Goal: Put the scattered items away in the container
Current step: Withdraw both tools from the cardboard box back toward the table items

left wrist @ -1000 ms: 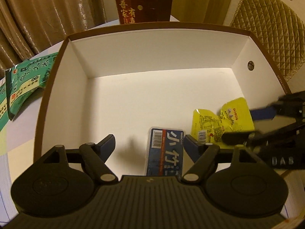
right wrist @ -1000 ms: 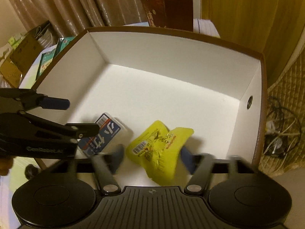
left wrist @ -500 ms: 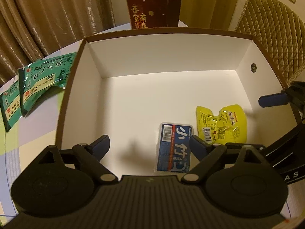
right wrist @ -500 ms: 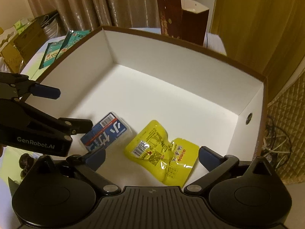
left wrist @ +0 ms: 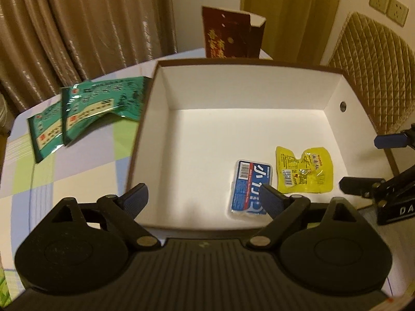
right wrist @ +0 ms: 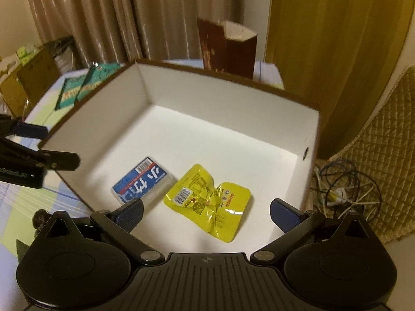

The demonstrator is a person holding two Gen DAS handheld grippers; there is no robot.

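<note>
Lying side by side inside the white-lined brown cardboard box (left wrist: 259, 96): blue plastic-wrapped packet (left wrist: 250, 186), crinkled yellow foil pouch (left wrist: 303, 169). Two green snack packets (left wrist: 88, 111) overlap on the checked tabletop (left wrist: 64, 160), print blurred. Left gripper (left wrist: 203, 198) and right gripper (right wrist: 206, 211): jaws apart, empty.

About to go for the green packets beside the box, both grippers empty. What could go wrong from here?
1. The two green packets overlap and one touches the box wall, so a pinch by the left gripper may catch both or nudge the box.
2. They lie flat on the tablecloth; the fingers may snag the cloth.
3. The right gripper hangs open above the yellow pouch and could bump it.
</note>
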